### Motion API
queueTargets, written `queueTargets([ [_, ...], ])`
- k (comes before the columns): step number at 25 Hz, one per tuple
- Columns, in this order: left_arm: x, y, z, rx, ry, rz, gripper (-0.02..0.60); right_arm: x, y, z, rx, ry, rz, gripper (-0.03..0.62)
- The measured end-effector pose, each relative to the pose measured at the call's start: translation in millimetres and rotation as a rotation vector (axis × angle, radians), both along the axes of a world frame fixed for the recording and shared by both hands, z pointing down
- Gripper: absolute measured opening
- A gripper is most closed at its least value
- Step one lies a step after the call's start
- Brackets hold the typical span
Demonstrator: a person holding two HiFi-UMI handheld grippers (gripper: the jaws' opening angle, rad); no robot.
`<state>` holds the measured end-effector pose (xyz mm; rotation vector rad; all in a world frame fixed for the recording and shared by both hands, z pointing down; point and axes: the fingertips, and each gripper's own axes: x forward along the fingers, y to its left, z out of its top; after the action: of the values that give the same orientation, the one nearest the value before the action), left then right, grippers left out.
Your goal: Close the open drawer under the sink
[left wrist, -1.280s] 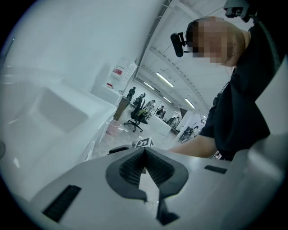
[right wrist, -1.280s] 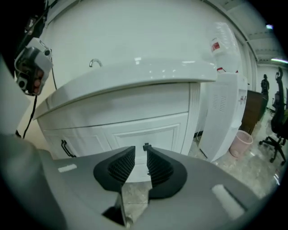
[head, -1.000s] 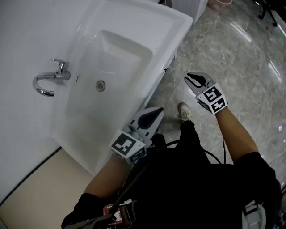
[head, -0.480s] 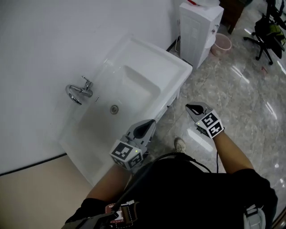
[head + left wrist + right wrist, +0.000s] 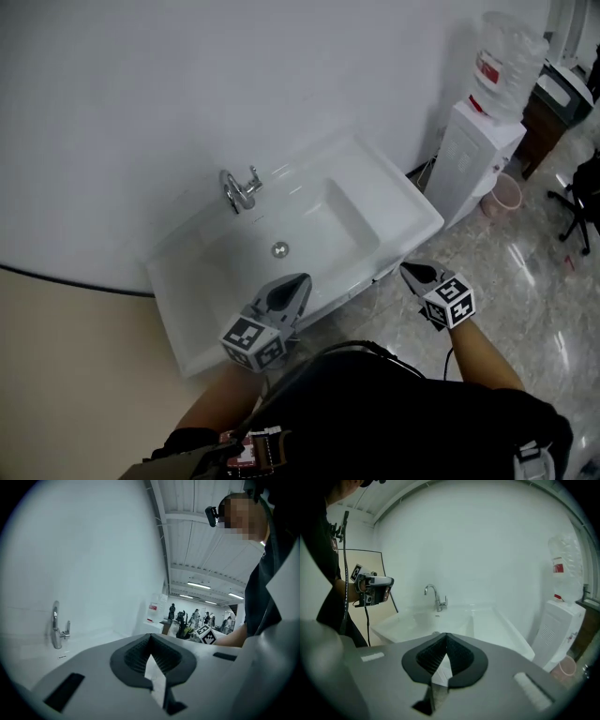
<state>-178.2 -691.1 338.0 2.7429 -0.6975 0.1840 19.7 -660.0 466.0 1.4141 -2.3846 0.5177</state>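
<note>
The white sink (image 5: 192,323) stands against the wall, with a chrome faucet (image 5: 239,190) at its back. No drawer shows in any view; the space under the basin is hidden by the sink's rim and my body. My left gripper (image 5: 302,279) hovers over the sink's front edge, jaws shut and empty. My right gripper (image 5: 406,268) hangs beside the sink's right front corner, shut too, with nothing in it. In the left gripper view the jaws (image 5: 150,636) point level past the faucet (image 5: 56,631). The right gripper view looks along its jaws (image 5: 446,635) over the basin (image 5: 487,625).
A white water dispenser (image 5: 478,155) with a bottle (image 5: 511,56) on top stands right of the sink, and a pink bin (image 5: 506,194) sits by it. Marble floor (image 5: 525,281) spreads out to the right. A black chair (image 5: 586,202) is at the right edge.
Both grippers have risen from beside the sink's front to rim height. The head view has tipped up, so more wall and the dispenser show.
</note>
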Motion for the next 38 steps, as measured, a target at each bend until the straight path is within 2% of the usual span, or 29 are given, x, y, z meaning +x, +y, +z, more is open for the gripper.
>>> queueTargets([
  [5, -71, -8, -30, 0.046, 0.043, -0.152, -0.003, -46, -24, -31, 0.021, -0.018, -0.103, 0.002],
  [13, -205, -21, -50, 0.075, 0.125, -0.323, -0.003, -146, -67, -89, 0.088, -0.015, -0.202, 0.002],
  [18, -288, -35, -59, 0.105, 0.16, -0.391, -0.003, -210, -91, -117, 0.13, -0.016, -0.25, 0.002],
  [23, -353, -48, -62, 0.114, 0.156, -0.431, -0.002, -261, -116, -127, 0.138, -0.013, -0.264, 0.002],
  [31, -418, -60, -55, 0.12, 0.142, -0.491, -0.003, -311, -146, -119, 0.113, -0.007, -0.301, 0.002],
  [38, -428, -68, -48, 0.125, 0.132, -0.617, -0.002, -313, -188, -121, 0.116, -0.01, -0.409, 0.002],
])
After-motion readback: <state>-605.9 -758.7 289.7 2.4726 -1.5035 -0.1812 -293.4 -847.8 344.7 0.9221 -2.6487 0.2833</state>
